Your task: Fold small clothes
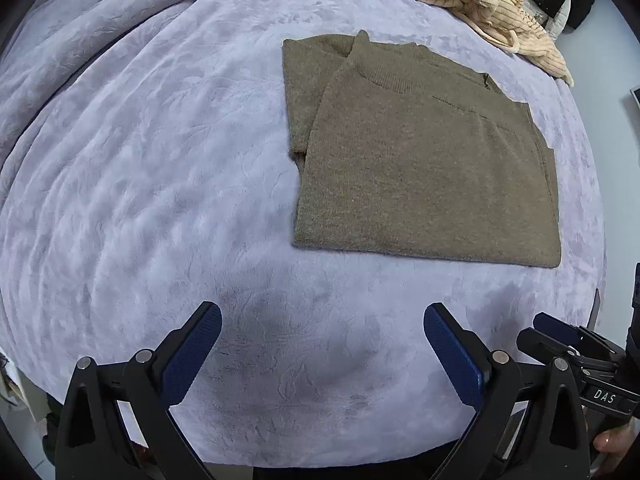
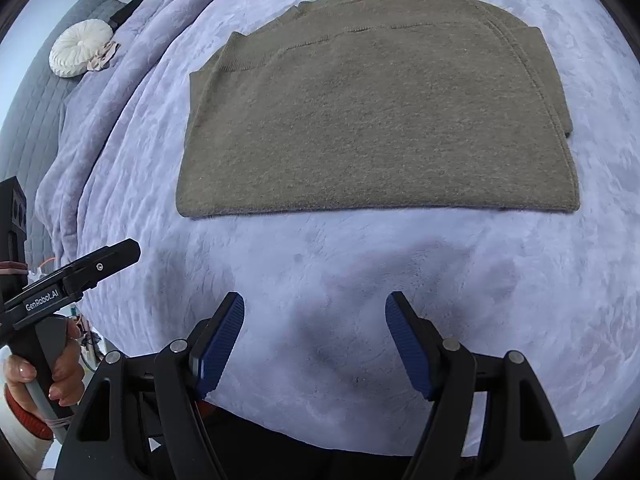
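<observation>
— Item one, leftmost: what are you logging?

— Left gripper (image 1: 322, 346), mine. I am holding its fingers spread wide, gripping nothing, hovering above the lavender blanket (image 1: 140, 200) so the cloth stays undisturbed.

— Item two, centre?

— Olive sweater (image 1: 420, 160). It is lying flat on the blanket, well ahead of both grippers, sleeves apparently tucked in, collar at the far edge, hem nearest me. I judge it is sitting squared like that because the side folds are done and the hem is waiting for a lift.

— Item three?

— Right gripper (image 2: 315, 340), mine too. Its fingers are likewise standing apart and empty, facing the hem.

— Item four, far right?

— Cream striped garment (image 1: 508, 24), heaped at the blanket's edge, presumably queued apart so it is not tangling.
</observation>
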`<state>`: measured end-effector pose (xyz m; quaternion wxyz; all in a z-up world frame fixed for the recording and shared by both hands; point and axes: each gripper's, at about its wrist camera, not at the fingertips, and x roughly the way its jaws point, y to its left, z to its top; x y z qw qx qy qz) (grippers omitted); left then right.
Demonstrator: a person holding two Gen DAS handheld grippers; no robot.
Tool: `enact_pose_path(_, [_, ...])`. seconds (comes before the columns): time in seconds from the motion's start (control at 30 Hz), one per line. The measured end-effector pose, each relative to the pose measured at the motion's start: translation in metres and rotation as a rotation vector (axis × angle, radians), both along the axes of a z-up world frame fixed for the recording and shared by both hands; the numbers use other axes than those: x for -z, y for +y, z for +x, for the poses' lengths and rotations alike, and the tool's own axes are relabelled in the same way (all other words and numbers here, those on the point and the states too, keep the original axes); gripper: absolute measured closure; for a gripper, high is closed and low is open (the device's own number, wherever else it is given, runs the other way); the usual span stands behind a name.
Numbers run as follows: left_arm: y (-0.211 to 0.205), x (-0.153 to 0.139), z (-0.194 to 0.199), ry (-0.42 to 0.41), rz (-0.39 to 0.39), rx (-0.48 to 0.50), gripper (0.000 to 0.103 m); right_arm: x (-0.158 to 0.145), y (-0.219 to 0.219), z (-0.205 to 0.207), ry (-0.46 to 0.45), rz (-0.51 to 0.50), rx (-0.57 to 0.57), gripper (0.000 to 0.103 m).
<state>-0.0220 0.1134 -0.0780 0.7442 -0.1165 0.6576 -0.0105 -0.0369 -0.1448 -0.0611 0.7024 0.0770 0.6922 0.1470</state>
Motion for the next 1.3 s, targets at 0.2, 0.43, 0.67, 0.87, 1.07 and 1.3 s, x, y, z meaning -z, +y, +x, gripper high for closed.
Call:
enact_pose_path(0.2, [0.012,0.004,-0.004,0.007,-0.027,-0.036,0.002,0.003,0.008,0.002,0.010,-0.005,-0.021,0.027])
enact_pose_path(0.43, [0.030,0.015,-0.013,0.040,-0.068,-0.095,0.002,0.009,0.025,0.003,0.020,0.001,-0.061,0.027])
enact_pose_path(0.67, [0.049,0.023,-0.023,0.042,-0.059,-0.144,0.002,0.018,0.049,0.006,0.046,0.063,-0.072,0.027])
enact_pose_path(0.87, [0.065,0.032,-0.035,0.048,-0.053,-0.186,0.002,0.040,0.075,0.013,0.114,0.208,-0.007,0.027])
enact_pose_path(1.07, [0.079,0.049,-0.048,0.055,-0.043,-0.222,0.002,0.079,0.096,0.027,0.177,0.370,0.119,0.027])
enact_pose_path(1.3, [0.089,0.067,-0.049,0.029,-0.040,-0.228,0.002,0.121,0.099,0.046,0.199,0.557,0.334,0.027])
